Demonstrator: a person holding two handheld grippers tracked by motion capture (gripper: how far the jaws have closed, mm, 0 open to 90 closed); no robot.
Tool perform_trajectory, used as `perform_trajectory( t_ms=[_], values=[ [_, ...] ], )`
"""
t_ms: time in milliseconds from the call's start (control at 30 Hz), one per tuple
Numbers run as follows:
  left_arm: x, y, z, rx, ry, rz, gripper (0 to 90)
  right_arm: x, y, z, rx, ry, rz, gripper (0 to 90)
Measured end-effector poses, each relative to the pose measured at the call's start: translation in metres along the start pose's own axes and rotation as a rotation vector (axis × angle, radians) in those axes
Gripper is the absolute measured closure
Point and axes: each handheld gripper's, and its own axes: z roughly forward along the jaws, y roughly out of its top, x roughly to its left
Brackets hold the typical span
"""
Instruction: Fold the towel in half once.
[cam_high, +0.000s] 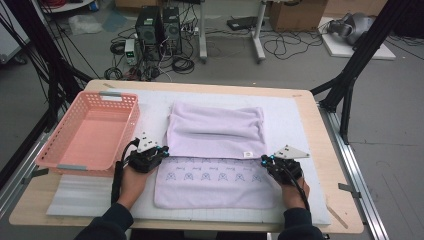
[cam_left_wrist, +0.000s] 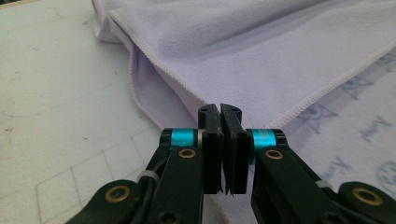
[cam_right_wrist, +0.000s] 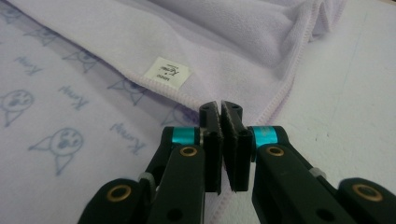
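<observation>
Tongs: left gripper (cam_high: 163, 151) and right gripper (cam_high: 265, 161) both clenched on side edges of the lilac towel (cam_high: 215, 132), mid-frame on the white mat (cam_high: 300, 125) | towel half-folded, plain flap over printed half | you lift both evenly, keep the hem taut | far left: pink basket (cam_high: 90, 132)

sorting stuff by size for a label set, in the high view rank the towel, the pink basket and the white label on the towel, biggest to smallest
1. towel, widest spread on the table
2. pink basket, clearly smaller in area
3. white label, a tiny square on the towel's folded edge
</observation>
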Motion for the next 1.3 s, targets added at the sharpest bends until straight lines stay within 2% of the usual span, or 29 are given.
perform_trajectory(
  t_ms=[67,167,300,500,800,1033,1300],
  values=[
    [-0.002,-0.002,-0.005,-0.006,-0.019,-0.007,86.7,0.0,-0.002,-0.006,-0.006,0.016,0.005,87.0],
    [-0.002,-0.009,-0.014,-0.016,-0.058,-0.059,86.8,0.004,-0.002,-0.017,-0.003,0.034,-0.005,87.2],
    [-0.005,-0.016,-0.029,-0.022,-0.098,-0.075,86.8,0.01,-0.004,-0.031,0.001,0.061,-0.022,87.1],
    [-0.016,-0.022,-0.048,-0.026,-0.137,-0.073,86.8,0.02,-0.017,-0.045,0.04,0.079,-0.033,87.1],
    [-0.033,-0.042,-0.071,-0.019,-0.155,-0.095,86.8,0.038,-0.032,-0.068,0.048,0.089,-0.047,87.0],
    [-0.047,-0.052,-0.091,-0.023,-0.171,-0.106,86.8,0.047,-0.041,-0.084,0.048,0.103,-0.049,87.1],
    [-0.055,-0.063,-0.104,-0.007,-0.171,-0.112,86.8,0.059,-0.05,-0.095,0.065,0.112,-0.065,87.1]
  ],
)
